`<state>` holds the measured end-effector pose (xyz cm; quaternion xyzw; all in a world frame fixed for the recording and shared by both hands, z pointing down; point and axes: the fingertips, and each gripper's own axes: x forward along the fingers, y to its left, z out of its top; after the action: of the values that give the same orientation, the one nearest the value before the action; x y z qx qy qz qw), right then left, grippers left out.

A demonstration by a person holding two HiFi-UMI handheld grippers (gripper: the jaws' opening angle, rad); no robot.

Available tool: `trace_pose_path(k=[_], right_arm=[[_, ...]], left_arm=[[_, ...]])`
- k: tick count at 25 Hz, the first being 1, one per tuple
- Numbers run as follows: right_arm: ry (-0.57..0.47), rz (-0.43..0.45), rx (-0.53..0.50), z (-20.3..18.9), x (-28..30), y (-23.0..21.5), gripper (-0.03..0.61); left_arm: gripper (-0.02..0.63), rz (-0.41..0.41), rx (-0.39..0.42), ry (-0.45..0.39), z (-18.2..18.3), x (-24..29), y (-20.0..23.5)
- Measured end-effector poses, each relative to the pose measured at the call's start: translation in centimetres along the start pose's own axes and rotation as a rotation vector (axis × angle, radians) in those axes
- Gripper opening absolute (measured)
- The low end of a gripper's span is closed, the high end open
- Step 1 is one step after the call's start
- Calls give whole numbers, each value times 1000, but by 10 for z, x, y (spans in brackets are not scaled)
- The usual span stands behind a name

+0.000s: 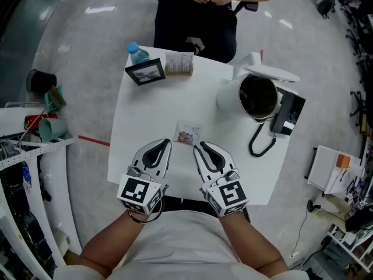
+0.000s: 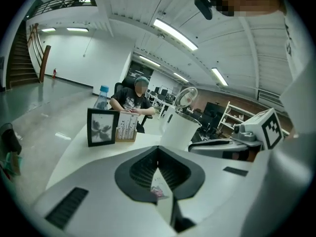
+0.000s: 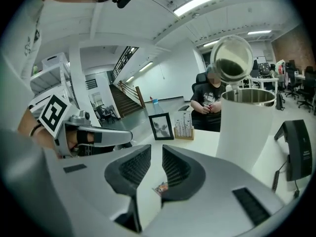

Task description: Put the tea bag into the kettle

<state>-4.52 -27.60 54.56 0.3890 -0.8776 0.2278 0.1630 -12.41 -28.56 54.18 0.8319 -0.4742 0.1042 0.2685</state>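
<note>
Matt white table (image 1: pixel 150 114), glossy kettle (image 1: pixel 230 98)

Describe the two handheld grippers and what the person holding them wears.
Both the left gripper and the right gripper have pale grey, rounded, tapering shells with black ribbed pads inside the jaws. Each carries a cube with black-and-white square markers at its rear. The person wears a light grey short-sleeved top.

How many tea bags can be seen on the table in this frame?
1. The tea bag lies flat on the white table, near its middle, left of the open kettle and nearer the person. Others could be hidden in the kettle's dark interior.
</note>
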Motion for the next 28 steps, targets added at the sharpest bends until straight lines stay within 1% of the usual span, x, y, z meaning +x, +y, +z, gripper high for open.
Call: trace_pose_path(k=[2,5,10,16,19,22,28], right_arm=[[20,-2,-33,-11,12,-3,67],[62,-11,-92,-31,31,-6,95],[131,-28,-88,-60,52,-16,140],[187,-58,-96,-89,71,-27,193],[220,-71,-104,-99,79,-31,238],[258,-77,-113,-112,86,-36,253],[326,-89,-119,-135,97,-41,284]], left_arm=[[9,-13,-16,23,-12,7,7],[9,-19,-34,59,-31,16,20],[9,-43,-28,108,-54,32,32],[9,-41,-74,143,-83,46,48],[9,-48,-81,161,-92,48,52],[9,-67,-87,167,-98,53,53],[8,-61,-113,173,-111,58,63]])
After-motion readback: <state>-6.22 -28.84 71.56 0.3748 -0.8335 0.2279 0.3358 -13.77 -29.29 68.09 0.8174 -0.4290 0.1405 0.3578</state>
